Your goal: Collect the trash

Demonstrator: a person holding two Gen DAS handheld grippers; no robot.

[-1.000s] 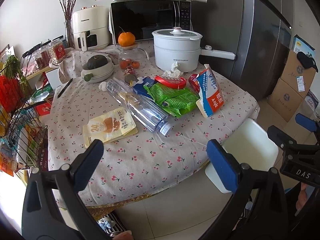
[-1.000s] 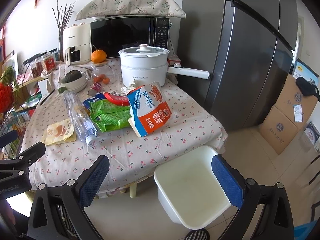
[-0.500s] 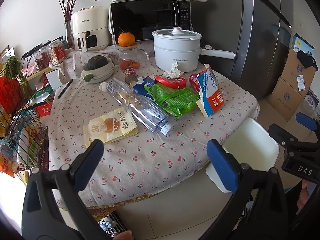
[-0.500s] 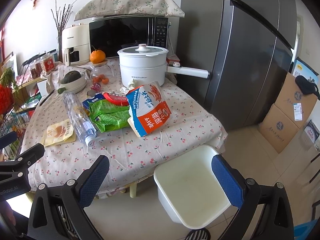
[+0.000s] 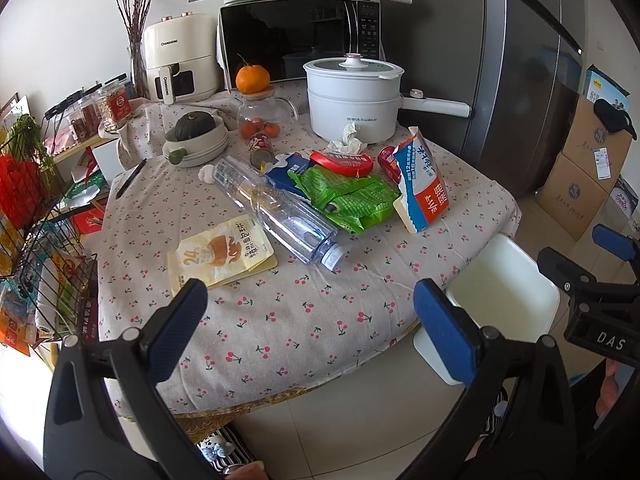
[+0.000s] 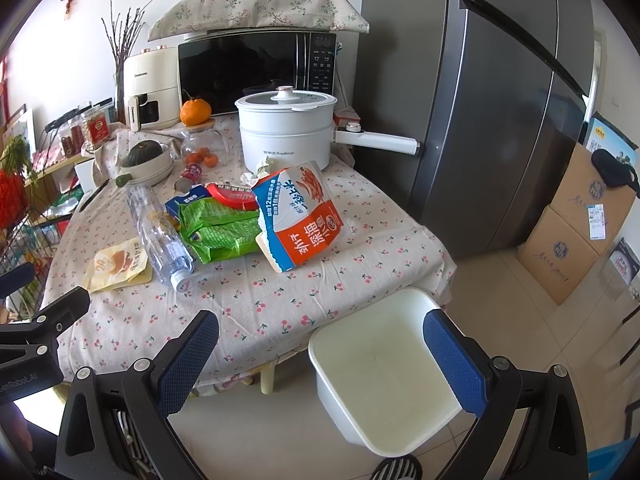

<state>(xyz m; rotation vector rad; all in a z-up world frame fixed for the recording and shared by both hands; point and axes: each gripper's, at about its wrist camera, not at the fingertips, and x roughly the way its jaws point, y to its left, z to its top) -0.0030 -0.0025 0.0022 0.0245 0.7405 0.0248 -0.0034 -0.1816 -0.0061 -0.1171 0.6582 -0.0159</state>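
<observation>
Trash lies mid-table: yellow pouch, bottle, green bag, torn carton nearest the right edge. Bare cloth runs along the table's near edge. Left gripper and right gripper gape wide, holding nothing. White bin sits below the table's right corner.

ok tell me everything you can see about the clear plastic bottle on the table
The clear plastic bottle lies on its side on the cherry-print tablecloth, looking empty, with a crinkled transparent body, a faint label and a pale cap pointing toward the near table edge. Its side runs along the green packet and its lower end is beside the yellow snack pouch. Neither claw touches it.
</observation>
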